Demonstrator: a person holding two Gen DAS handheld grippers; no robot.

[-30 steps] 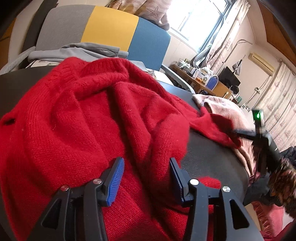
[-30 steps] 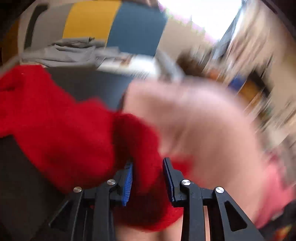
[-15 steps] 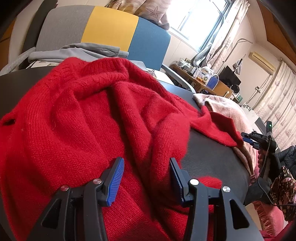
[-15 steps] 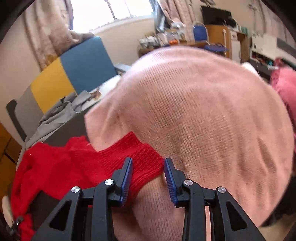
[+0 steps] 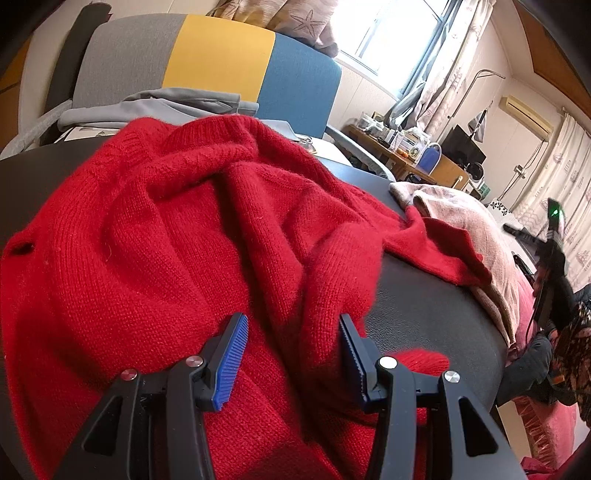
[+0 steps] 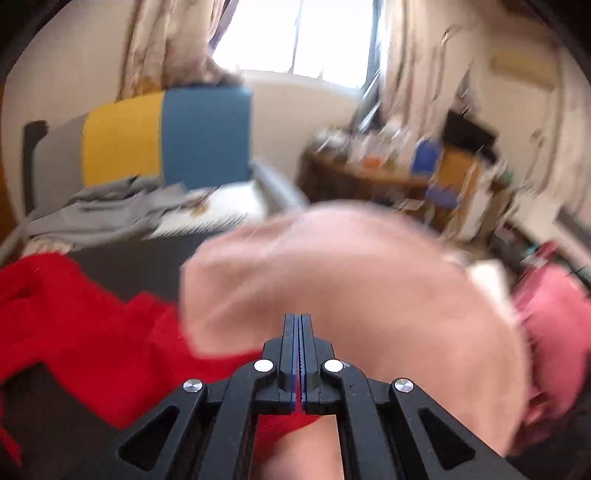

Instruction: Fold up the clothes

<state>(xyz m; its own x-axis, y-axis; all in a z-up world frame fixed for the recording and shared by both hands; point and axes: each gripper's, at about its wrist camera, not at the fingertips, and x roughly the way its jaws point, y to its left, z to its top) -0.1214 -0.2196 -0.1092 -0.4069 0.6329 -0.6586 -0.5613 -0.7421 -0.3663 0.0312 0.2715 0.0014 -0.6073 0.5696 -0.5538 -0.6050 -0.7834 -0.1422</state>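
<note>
A crumpled red sweater [image 5: 192, 236] lies spread over a dark table [image 5: 424, 295], bunched into thick folds, with one sleeve [image 5: 439, 247] stretched out toward the right and its end lying on a pink knitted garment [image 5: 476, 225] at the table's right edge. The left gripper [image 5: 291, 354] is low over the near part of the sweater with its blue-padded fingers [image 5: 231, 360] spread wide apart; a raised fold of red knit stands between them, but they are not closed on it. In the right wrist view, which is blurred by motion, the right gripper [image 6: 298, 347] has its fingers pressed flat together, and no cloth shows between their tips; red knit is visible just under the base of the fingers, so it cannot be told for sure whether anything is pinched there. Ahead of that gripper the pink garment [image 6: 351, 288] fills the middle of the view, with the red sweater [image 6: 85, 317] to its left on the dark table [image 6: 133, 258]. Behind the table stands a sofa back [image 5: 207, 62] in grey, yellow and blue panels, with grey clothing [image 5: 155, 107] draped in front of it. A bright window [image 5: 391, 33] with patterned curtains and a cluttered desk [image 5: 413, 147] sit farther back on the right.
</note>
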